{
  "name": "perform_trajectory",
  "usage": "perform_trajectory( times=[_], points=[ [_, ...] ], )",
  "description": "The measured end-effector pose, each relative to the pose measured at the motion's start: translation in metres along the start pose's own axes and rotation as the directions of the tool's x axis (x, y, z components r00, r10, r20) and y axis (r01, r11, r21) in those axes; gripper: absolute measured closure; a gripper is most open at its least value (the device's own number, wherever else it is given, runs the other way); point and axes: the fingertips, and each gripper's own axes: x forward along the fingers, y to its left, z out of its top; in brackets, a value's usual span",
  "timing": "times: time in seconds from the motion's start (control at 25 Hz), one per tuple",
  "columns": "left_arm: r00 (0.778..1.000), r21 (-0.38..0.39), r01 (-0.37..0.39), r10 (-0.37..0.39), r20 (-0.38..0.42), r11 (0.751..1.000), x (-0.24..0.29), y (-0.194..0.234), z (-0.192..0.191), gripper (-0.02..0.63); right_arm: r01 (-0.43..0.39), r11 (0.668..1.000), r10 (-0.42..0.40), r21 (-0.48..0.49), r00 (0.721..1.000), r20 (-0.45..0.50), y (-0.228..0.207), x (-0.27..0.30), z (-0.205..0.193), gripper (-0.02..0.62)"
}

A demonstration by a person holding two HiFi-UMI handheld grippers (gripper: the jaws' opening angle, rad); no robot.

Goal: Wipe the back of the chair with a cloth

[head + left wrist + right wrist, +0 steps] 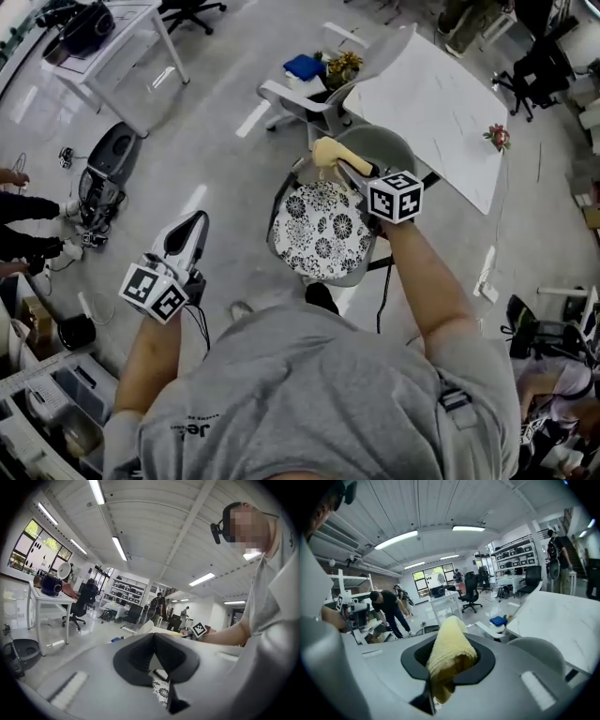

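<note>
The chair has a floral seat cushion and a grey rounded back, just ahead of me beside the white table. My right gripper is shut on a rolled yellow cloth, which it holds above the seat at the inner face of the chair back. In the right gripper view the cloth sticks up between the jaws, and the chair back curves at the right. My left gripper hangs over the floor to the chair's left, shut on nothing.
A white table with a small flower stands behind the chair. Another white chair carries a blue item. A white desk and a grey floor device are at the left. A person is at the left edge.
</note>
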Motion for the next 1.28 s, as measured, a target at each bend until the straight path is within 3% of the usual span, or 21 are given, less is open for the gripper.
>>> perform_trajectory(
  times=[0.24,0.4,0.56,0.68,0.96,1.28],
  points=[
    [0.999,0.007,-0.002,0.002,-0.047,1.0,0.059,0.01,-0.014,0.548,0.164,0.986,-0.167,-0.036,0.981,-0.098,-0.12,0.024,-0.036,0.54],
    [0.997,-0.003,0.002,-0.002,-0.072,1.0,0.099,0.01,-0.032,0.548,0.209,0.972,-0.223,-0.103,0.964,-0.145,-0.177,0.062,-0.047,0.538],
    [0.992,-0.032,0.038,-0.041,-0.115,0.999,0.132,0.006,-0.063,0.548,0.293,0.944,-0.319,-0.155,0.928,-0.193,-0.221,0.09,-0.062,0.539],
    [0.985,-0.05,0.075,-0.082,-0.152,0.996,0.152,-0.004,-0.082,0.548,0.35,0.923,-0.378,-0.161,0.905,-0.195,-0.243,0.095,-0.068,0.54],
    [0.973,-0.061,0.135,-0.144,-0.181,0.989,0.18,-0.015,-0.094,0.548,0.39,0.903,-0.42,-0.181,0.892,-0.169,-0.258,0.093,-0.065,0.538],
    [0.97,-0.068,0.156,-0.165,-0.178,0.985,0.187,-0.015,-0.087,0.548,0.514,0.837,-0.544,-0.19,0.819,-0.183,-0.281,0.054,-0.067,0.538]
  ],
)
